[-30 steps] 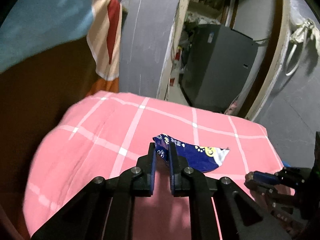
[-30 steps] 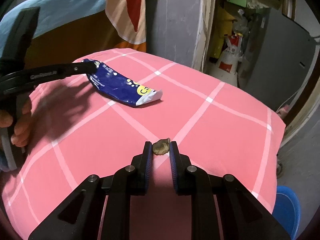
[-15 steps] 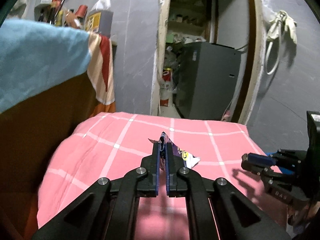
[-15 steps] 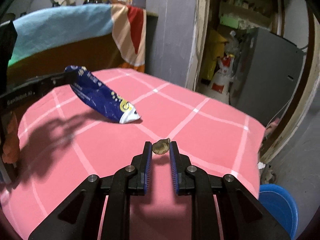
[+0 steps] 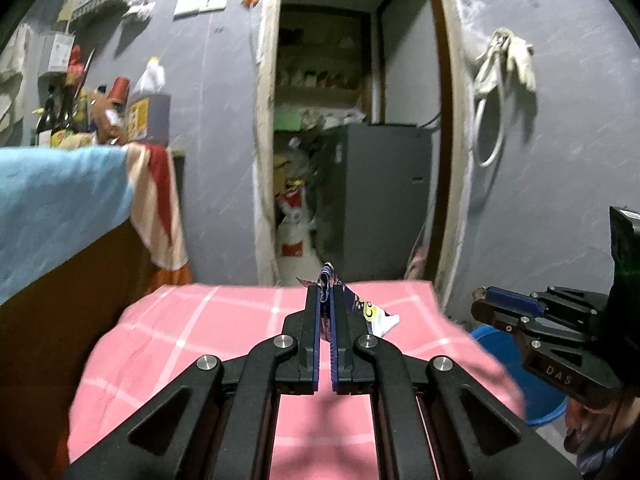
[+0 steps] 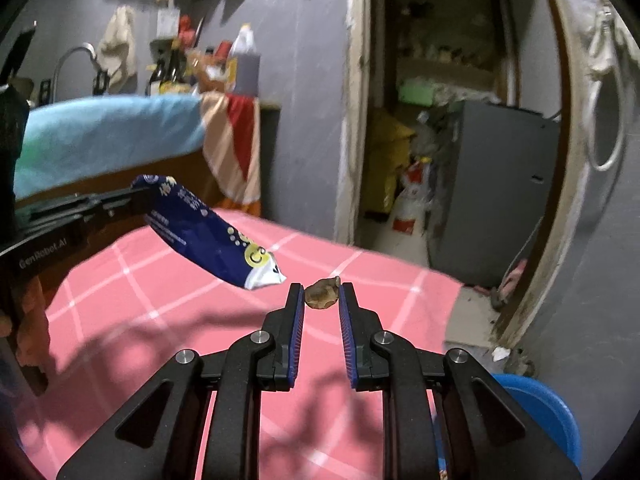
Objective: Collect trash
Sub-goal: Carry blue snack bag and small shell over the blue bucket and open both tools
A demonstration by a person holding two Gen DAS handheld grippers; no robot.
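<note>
My left gripper (image 5: 327, 292) is shut on a blue snack wrapper (image 5: 370, 312), whose top edge pokes out above the fingertips. In the right wrist view the same wrapper (image 6: 208, 236) hangs slanting in the air above the pink checked cloth (image 6: 160, 312), held at its upper end by the left gripper (image 6: 138, 200). My right gripper (image 6: 321, 294) is shut on a small brown crumpled scrap (image 6: 322, 294), lifted clear of the cloth. The right gripper (image 5: 482, 300) also shows at the right edge of the left wrist view.
A blue bucket (image 6: 544, 412) stands on the floor right of the pink surface and also shows as the blue bucket (image 5: 504, 344) in the left view. Behind are a grey wall, an open doorway (image 5: 348, 184) with a grey cabinet (image 6: 492, 196), and a blue cloth (image 6: 104, 136) over a wooden counter.
Both grippers have risen off the pink cloth. The wrapper went from lying on the cloth to hanging in the air, and the brown scrap came up with the right gripper.
</note>
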